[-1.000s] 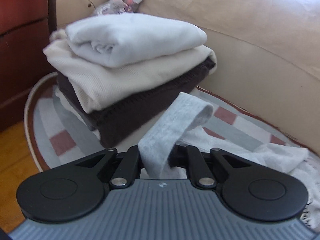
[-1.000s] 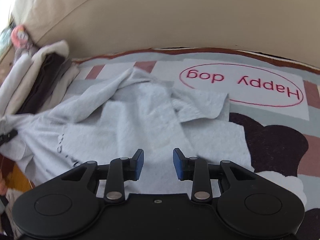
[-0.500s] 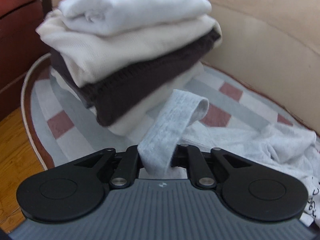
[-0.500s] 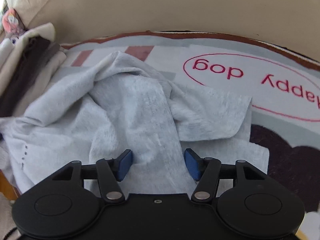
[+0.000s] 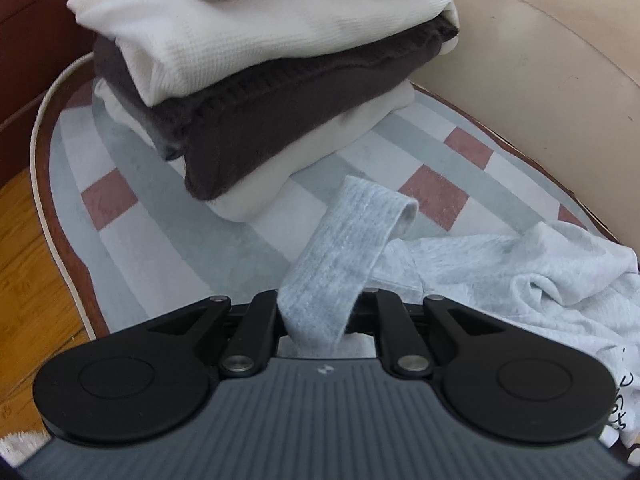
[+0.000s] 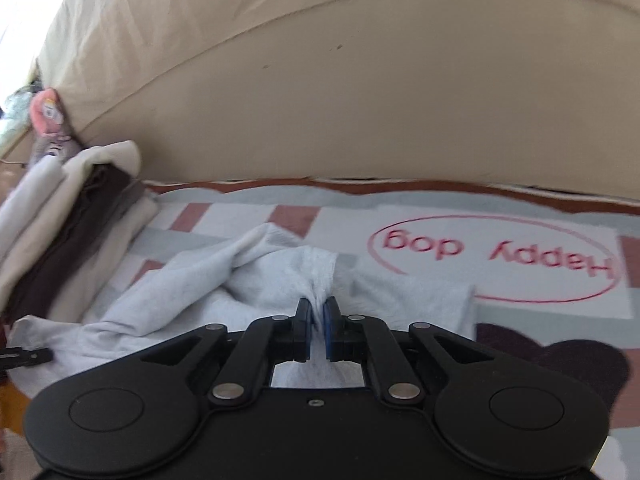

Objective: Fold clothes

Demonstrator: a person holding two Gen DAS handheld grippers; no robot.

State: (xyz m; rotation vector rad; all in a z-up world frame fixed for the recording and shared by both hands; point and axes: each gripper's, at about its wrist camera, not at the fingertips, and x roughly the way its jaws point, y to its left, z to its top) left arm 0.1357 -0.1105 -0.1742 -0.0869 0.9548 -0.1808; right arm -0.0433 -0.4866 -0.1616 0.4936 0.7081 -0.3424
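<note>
Left wrist view shows how much of the work is already behind: a tidy stack of folded clothes [image 5: 260, 72] stands on the pale grey rug with pink squares [image 5: 152, 240], with a white knit on top, a cream waffle-knit layer under it, a dark brown knitted sweater below that and another cream piece at the bottom. Beside the stack, toward the right of that view, lies the light grey marled garment [image 5: 520, 280], crumpled and unfolded, so this piece is judged to be at its very start. The left gripper [image 5: 316, 320] is clamped on a ribbed band of that garment, which stands up in a loop just beyond its fingers. In the right wrist view the right gripper [image 6: 317, 316] has its blue-padded jaws closing, with a pinch of the same grey cloth gathered between them and the pads already pressing it. The cloth sits bunched between the stack at the left and the rug's red "Happy dog" oval [image 6: 496, 260] at the right. Spreading it flat, folding it and adding it to the stack all appear to remain.
</note>
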